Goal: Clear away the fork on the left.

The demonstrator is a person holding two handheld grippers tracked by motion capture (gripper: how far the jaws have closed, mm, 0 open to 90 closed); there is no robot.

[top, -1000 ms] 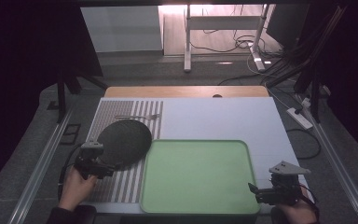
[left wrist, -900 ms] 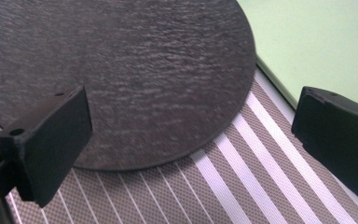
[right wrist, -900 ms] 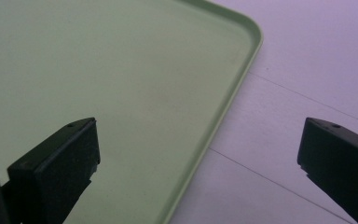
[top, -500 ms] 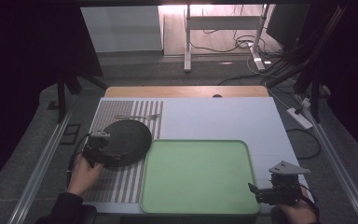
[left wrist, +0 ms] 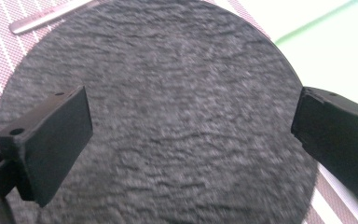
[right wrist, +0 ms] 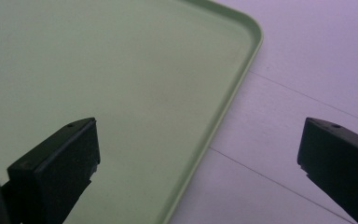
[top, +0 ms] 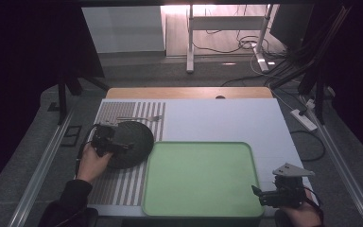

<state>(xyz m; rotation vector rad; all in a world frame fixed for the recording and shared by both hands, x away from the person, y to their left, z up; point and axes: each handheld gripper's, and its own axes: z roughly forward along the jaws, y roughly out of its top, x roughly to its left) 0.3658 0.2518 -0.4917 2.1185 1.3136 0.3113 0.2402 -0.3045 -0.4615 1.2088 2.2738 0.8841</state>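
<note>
White table (top: 217, 118) | left gripper (top: 123, 145) spread wide over dark round plate (top: 134, 142) | right gripper (top: 260, 193) gaping at green tray (top: 198, 208) edge

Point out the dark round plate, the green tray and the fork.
dark round plate (top: 134, 142): high view, its bare middle.
green tray (top: 198, 177): high view, its flat floor.
fork (top: 139, 118): high view, mid handle.

The left gripper (top: 123, 145) hovered with jaws spread near the table's left edge; the right gripper (top: 256, 191), jaws likewise apart, sat at its near right corner.
</note>
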